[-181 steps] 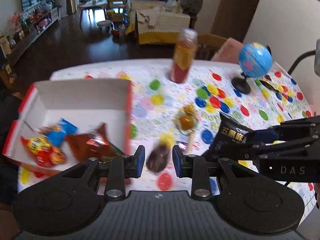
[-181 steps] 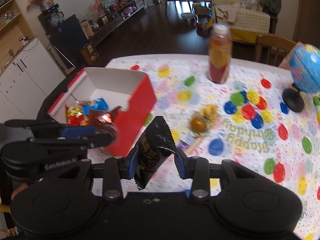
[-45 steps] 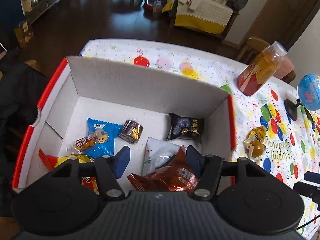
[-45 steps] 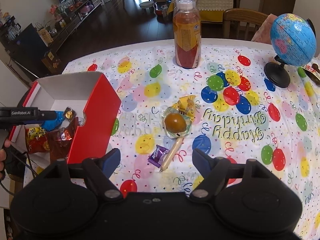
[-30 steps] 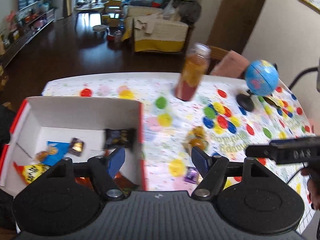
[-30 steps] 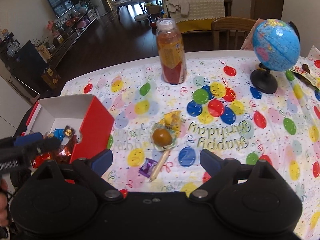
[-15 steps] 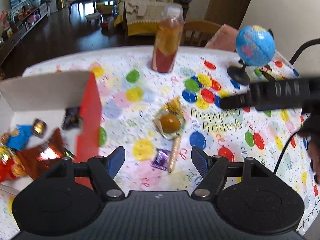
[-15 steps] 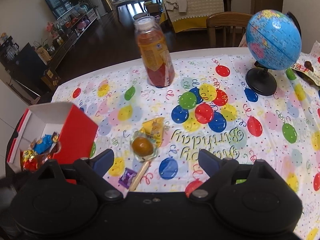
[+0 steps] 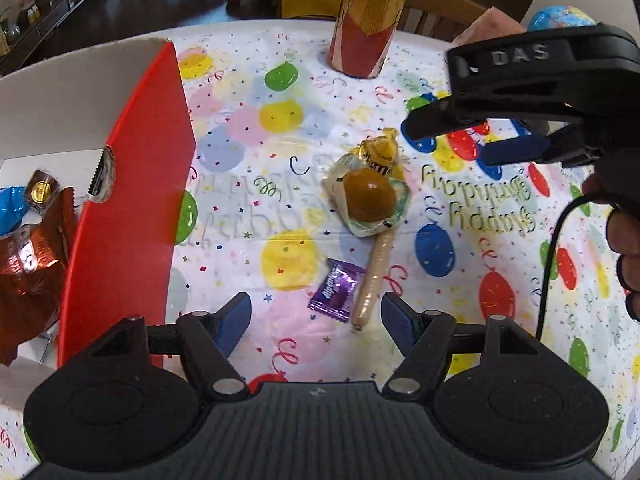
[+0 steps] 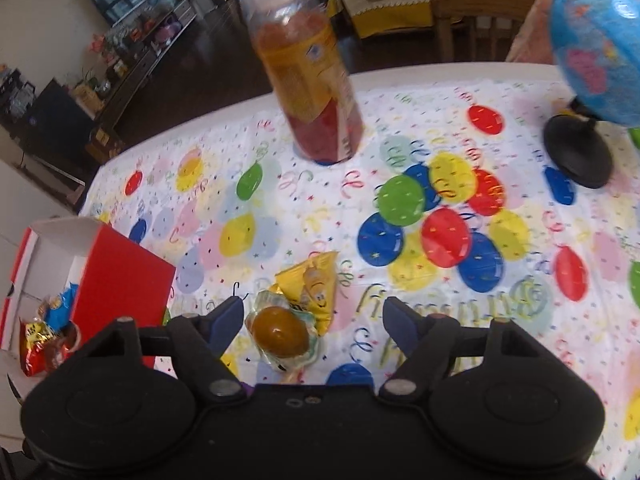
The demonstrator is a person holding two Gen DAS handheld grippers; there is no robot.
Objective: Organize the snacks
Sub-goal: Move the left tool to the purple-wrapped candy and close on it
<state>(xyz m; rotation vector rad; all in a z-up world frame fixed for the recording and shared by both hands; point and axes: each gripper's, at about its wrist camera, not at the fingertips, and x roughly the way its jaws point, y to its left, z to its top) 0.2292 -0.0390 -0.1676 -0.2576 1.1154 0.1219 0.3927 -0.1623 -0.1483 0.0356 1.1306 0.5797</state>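
My left gripper is open and empty, low over the table just short of a purple candy and a tan sausage stick. Beyond them lies a clear packet with a brown egg and a yellow snack packet. My right gripper is open and empty, hovering near the egg packet and yellow packet; it also shows in the left wrist view, above the table at right. The red and white box at left holds several snacks.
A juice bottle stands at the back of the balloon tablecloth. A blue globe on a black base stands at back right. The box also shows at left in the right wrist view. A wooden chair stands behind the table.
My left gripper has swung from over the box to the loose snacks and come down close to the purple candy. My right gripper has moved forward over the egg packet. Both stay open.
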